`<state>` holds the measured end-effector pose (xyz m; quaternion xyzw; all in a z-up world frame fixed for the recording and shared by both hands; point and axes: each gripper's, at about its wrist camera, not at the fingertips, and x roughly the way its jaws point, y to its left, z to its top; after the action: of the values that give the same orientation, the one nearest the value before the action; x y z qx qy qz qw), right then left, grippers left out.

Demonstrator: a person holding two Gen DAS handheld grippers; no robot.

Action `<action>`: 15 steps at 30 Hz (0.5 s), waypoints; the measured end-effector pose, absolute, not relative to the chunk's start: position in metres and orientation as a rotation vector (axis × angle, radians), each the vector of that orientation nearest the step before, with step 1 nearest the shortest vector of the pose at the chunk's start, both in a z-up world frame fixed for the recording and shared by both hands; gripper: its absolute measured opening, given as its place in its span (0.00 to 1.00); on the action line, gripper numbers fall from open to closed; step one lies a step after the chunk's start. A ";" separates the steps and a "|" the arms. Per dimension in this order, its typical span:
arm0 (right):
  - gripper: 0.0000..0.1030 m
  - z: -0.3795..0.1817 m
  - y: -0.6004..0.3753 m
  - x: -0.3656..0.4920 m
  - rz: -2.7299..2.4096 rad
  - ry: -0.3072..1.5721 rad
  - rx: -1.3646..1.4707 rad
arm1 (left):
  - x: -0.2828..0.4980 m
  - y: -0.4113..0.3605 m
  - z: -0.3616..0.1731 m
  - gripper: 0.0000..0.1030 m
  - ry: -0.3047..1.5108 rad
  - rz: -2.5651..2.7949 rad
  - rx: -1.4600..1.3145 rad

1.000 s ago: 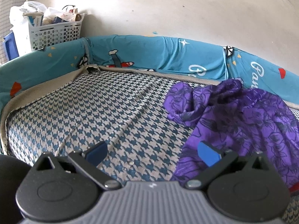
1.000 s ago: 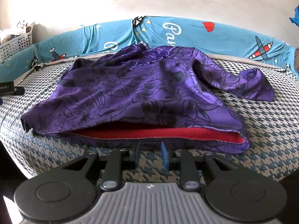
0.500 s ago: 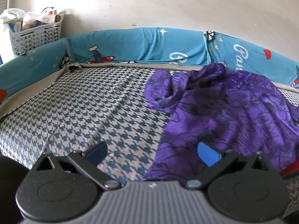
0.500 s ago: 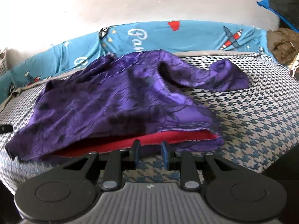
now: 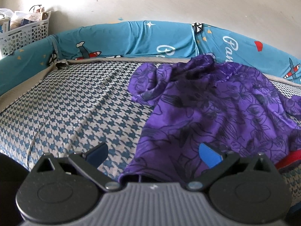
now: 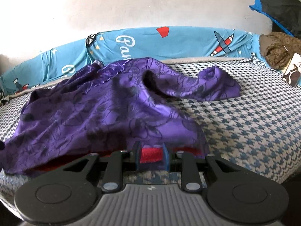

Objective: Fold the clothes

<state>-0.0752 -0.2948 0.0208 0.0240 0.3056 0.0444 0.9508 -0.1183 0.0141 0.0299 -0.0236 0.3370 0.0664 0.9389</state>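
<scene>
Right wrist view shows my right gripper (image 6: 151,158) pinching the red-lined hem of the purple floral satin garment (image 6: 116,113) just ahead, while my left gripper (image 5: 153,153) straddles its corner wide open, needing to close before lifting.

The purple top (image 5: 216,113) runs off the right side of the left camera's view, so its far sleeve is cut off. Its red lining (image 6: 150,151) mostly hides under the purple cloth. The white basket (image 5: 22,32) is cut off at the left edge, and the things inside are too small to tell.
</scene>
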 end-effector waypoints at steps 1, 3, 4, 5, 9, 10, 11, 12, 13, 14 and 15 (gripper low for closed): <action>0.22 0.021 -0.295 -0.070 0.087 0.622 0.054 | -0.117 0.013 0.029 1.00 0.692 0.137 -0.045; 0.22 0.020 -0.302 -0.061 0.061 0.630 0.102 | -0.116 0.013 0.028 1.00 0.702 0.143 -0.042; 0.22 0.019 -0.307 -0.057 0.041 0.632 0.137 | -0.115 0.013 0.027 1.00 0.708 0.145 -0.042; 0.22 0.020 -0.313 -0.054 0.005 0.625 0.161 | -0.114 0.014 0.026 1.00 0.715 0.146 -0.045; 0.22 0.022 -0.337 -0.046 -0.150 0.593 0.229 | -0.110 0.016 0.021 1.00 0.744 0.150 -0.058; 0.22 0.022 -0.345 -0.047 -0.182 0.589 0.262 | -0.110 0.018 0.020 1.00 0.748 0.151 -0.064; 0.22 0.023 -0.350 -0.050 -0.185 0.588 0.286 | -0.109 0.018 0.020 1.00 0.749 0.154 -0.069; 0.22 0.024 -0.354 -0.052 -0.182 0.588 0.307 | -0.109 0.019 0.020 1.00 0.748 0.158 -0.075; 0.22 0.024 -0.359 -0.055 -0.180 0.587 0.328 | -0.109 0.020 0.021 1.00 0.746 0.163 -0.080; 0.22 0.025 -0.359 -0.058 -0.172 0.584 0.320 | -0.109 0.021 0.021 1.00 0.745 0.169 -0.085; 0.22 0.027 -0.357 -0.062 -0.162 0.582 0.295 | -0.109 0.022 0.021 1.00 0.744 0.173 -0.091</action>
<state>-0.0618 -0.3569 0.0269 0.1449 0.2853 -0.0797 0.9441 -0.1091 0.0225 0.0214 -0.0442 0.3631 0.0843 0.9269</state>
